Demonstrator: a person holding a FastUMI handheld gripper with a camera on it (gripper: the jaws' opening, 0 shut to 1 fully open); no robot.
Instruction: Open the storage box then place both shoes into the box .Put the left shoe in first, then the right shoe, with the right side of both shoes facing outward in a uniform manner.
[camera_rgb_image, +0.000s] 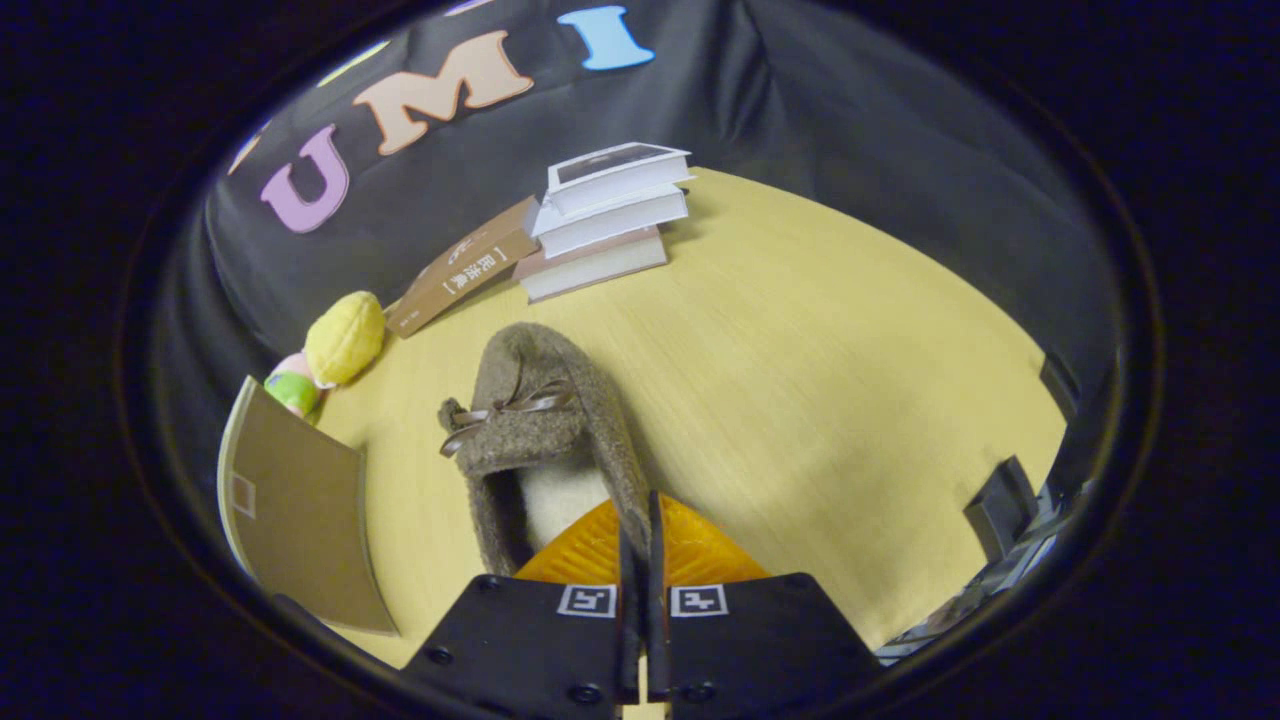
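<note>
The gripper (640, 545) pinches the heel rim of the brown fuzzy slipper with a ribbon bow (545, 420), toe pointing far. Step: carrying a shoe. Next: steer left toward the brown cardboard box flap (300, 510).

Two flat black mounting plates are seen on the hand-held gripper (640, 540), each marked with a small square black-and-white tag and fastened with dark round screws.
</note>
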